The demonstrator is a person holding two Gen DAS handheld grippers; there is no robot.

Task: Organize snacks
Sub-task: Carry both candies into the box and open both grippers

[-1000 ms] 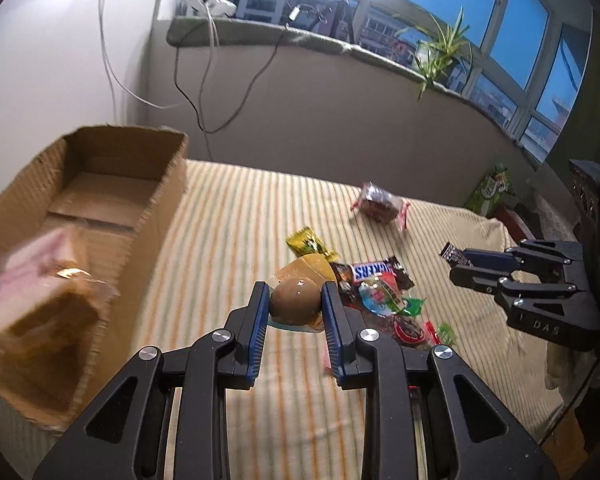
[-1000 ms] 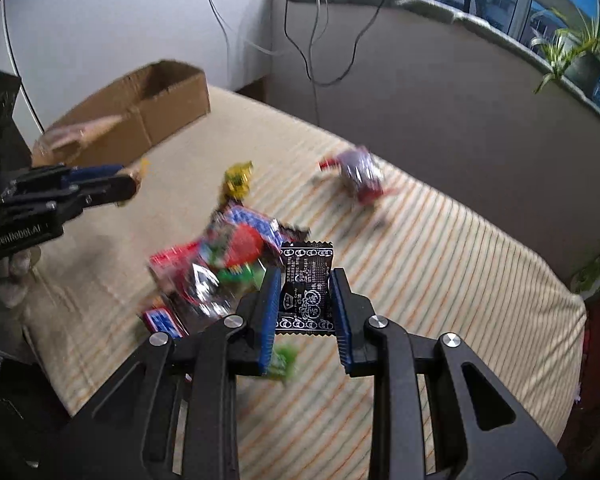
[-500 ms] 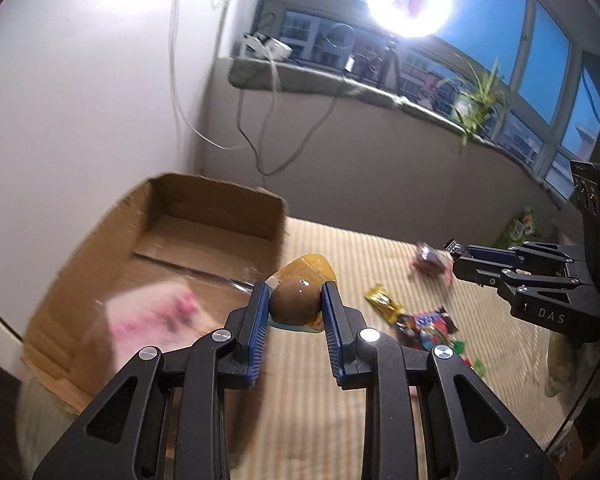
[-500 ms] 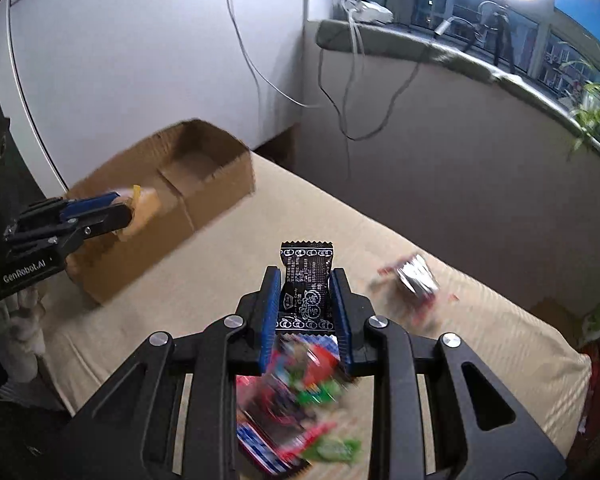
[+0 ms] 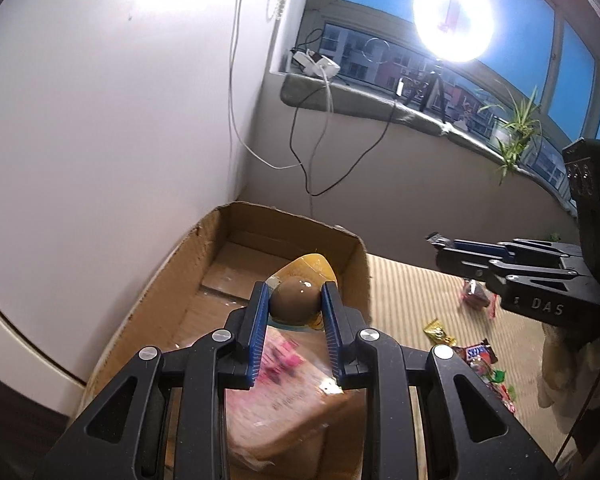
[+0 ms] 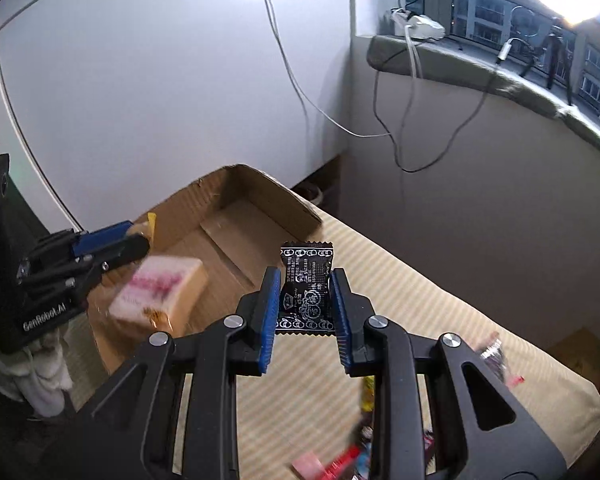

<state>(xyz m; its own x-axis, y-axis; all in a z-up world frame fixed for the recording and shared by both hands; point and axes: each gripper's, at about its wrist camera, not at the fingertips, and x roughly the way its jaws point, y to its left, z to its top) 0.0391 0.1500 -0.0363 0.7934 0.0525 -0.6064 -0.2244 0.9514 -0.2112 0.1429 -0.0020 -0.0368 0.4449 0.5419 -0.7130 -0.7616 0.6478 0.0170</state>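
Observation:
My left gripper (image 5: 294, 300) is shut on a brown egg-shaped snack in a yellow packet (image 5: 294, 298) and holds it over the open cardboard box (image 5: 216, 240). A wrapped pink-and-white bread loaf (image 5: 288, 396) lies in the box below it. My right gripper (image 6: 306, 300) is shut on a black snack packet (image 6: 306, 294) above the striped bed cover, just right of the box (image 6: 256, 204). The left gripper (image 6: 112, 240) shows at the left of the right wrist view, the right gripper (image 5: 444, 246) at the right of the left wrist view.
Several loose snacks (image 5: 480, 356) lie on the striped cover (image 5: 412, 292) right of the box, among them a red packet (image 5: 476, 296) and a yellow one (image 5: 438, 330). A white wall stands behind the box, with cables hanging from the window ledge (image 5: 360, 96).
Both grippers have swung left from the snack pile toward the box, each still holding its snack. The left gripper has come over the box.

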